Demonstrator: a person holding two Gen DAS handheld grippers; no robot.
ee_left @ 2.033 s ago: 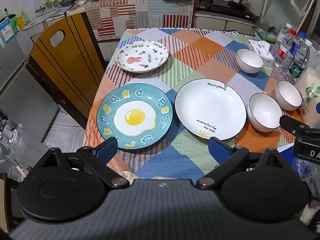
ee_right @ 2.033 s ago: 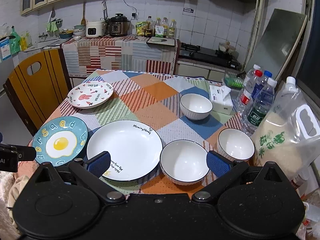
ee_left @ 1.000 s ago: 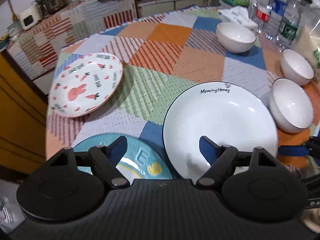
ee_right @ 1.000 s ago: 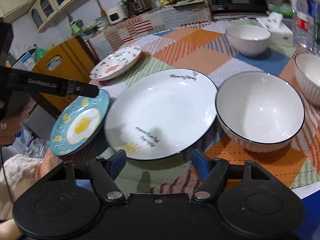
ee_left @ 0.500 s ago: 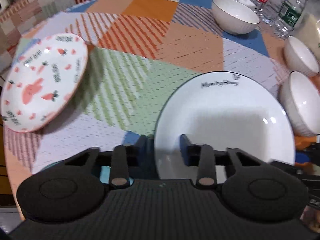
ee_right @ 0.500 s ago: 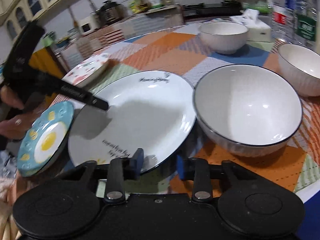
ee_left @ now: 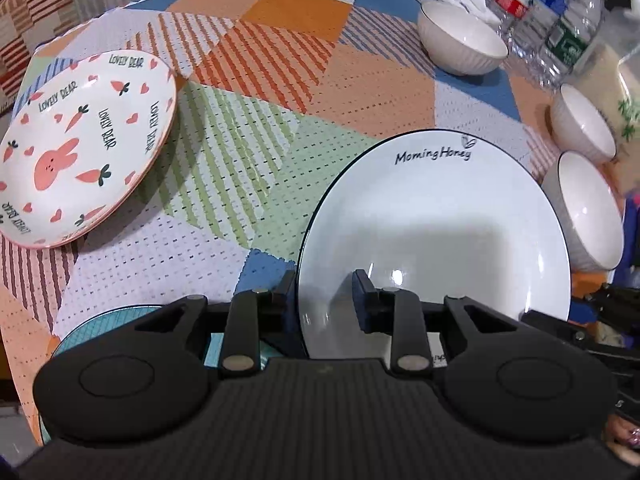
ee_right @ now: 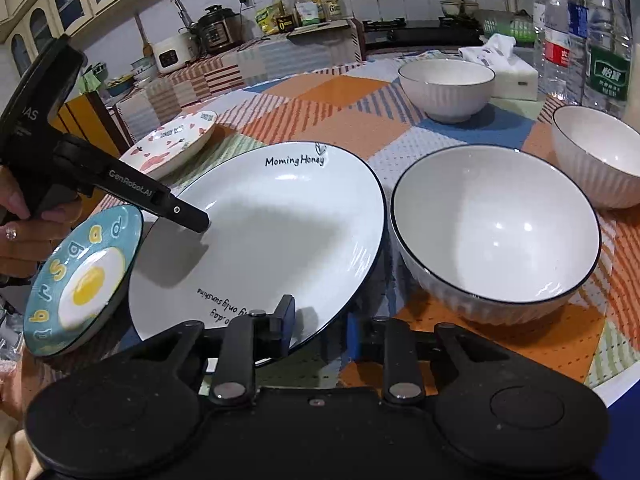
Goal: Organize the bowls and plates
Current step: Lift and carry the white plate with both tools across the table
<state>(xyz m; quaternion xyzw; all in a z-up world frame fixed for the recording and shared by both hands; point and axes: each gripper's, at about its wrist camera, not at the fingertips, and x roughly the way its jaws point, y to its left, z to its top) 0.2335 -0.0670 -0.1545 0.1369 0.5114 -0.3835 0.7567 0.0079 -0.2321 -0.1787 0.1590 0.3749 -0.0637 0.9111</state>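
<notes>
Both tongs clamped on the big white plate, one on each side of its near rim.

We have the left tongs [ee_left: 325,294] pinching the left near rim of the white plate [ee_left: 436,216], one finger under the edge, one on top; our right tongs [ee_right: 320,322] grip the same plate's [ee_right: 276,232] near right rim. The plate sits on the patchwork bench [ee_left: 260,152], its left edge seeming to overlap the blue egg plate [ee_right: 80,276]. The nearest bowl [ee_right: 496,232] stands just beside the plate on the right, close to our right tongs. A second bowl [ee_right: 596,156] sits beyond it, a third bowl [ee_right: 446,86] farther back near the tissue box [ee_right: 508,68] and water bottles [ee_right: 580,36]. The bunny plate [ee_left: 80,144] lies apart at far left.
</notes>
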